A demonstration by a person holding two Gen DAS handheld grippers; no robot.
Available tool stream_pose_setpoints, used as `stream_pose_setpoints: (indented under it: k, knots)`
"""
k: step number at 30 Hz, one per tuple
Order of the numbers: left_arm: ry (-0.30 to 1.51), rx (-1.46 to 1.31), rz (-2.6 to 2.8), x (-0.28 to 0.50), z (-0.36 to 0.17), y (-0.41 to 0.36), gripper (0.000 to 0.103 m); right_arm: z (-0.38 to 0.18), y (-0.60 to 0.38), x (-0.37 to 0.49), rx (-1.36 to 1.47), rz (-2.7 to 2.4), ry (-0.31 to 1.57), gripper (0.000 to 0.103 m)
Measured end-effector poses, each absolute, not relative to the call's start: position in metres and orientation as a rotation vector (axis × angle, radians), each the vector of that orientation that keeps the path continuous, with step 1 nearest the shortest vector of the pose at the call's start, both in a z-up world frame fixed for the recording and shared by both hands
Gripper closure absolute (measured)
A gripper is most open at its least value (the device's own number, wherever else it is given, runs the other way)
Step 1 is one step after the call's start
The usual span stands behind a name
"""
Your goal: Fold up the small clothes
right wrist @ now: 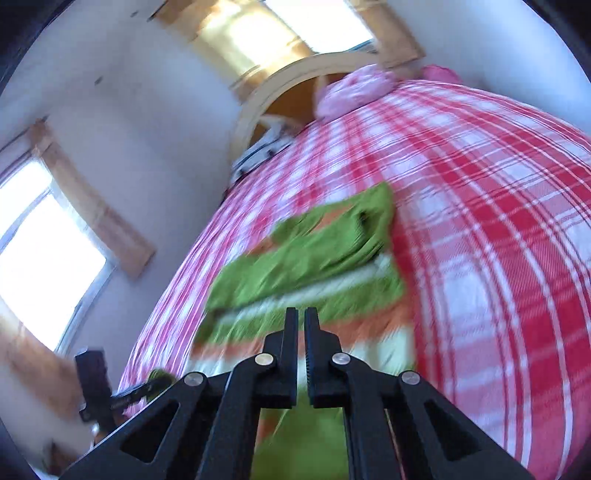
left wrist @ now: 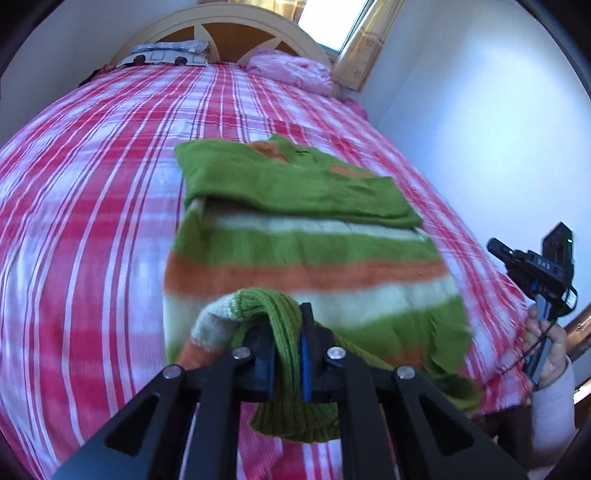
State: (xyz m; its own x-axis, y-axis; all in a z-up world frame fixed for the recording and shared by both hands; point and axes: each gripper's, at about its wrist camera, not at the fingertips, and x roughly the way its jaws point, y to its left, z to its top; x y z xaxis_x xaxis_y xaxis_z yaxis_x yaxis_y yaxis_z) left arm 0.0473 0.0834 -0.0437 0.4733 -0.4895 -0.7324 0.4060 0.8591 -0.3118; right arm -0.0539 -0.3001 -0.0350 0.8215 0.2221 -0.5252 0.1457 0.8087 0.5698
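Green sweater [left wrist: 306, 251] lengthwise toward headboard [left wrist: 221, 22] | left jaws clamp hem | right closed, seemingly empty

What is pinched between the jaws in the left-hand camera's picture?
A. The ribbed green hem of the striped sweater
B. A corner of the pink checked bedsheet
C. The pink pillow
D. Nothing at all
A: in the left wrist view the left gripper has its jaws closed on a bunched fold of the ribbed green hem of the striped sweater, which lies on the checked bed.
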Motion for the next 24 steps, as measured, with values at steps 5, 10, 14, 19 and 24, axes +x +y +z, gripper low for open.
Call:
stream_pose_setpoints:
  k: [5,10,14,19,24]
  knots:
    - [1.044,-0.068,-0.579,0.087,-0.055,0.073,0.08,-0.045,-0.287,-0.04,0.658,0.16,0.671,0.099]
    - [0.998,0.068,-0.533,0.097,-0.042,0.077,0.043,-0.064,-0.276,-0.057,0.694,0.207,0.702,0.099]
    - [0.858,0.186,-0.551,0.082,-0.017,0.09,0.028,-0.085,-0.284,-0.068,0.794,0.207,0.711,0.098]
    - [0.801,0.396,-0.618,0.077,-0.017,0.08,0.028,-0.09,-0.29,-0.075,0.819,0.218,0.699,0.098]
    - [0.869,0.412,-0.713,0.099,-0.034,0.041,0.028,-0.086,-0.291,-0.08,0.866,0.234,0.646,0.052]
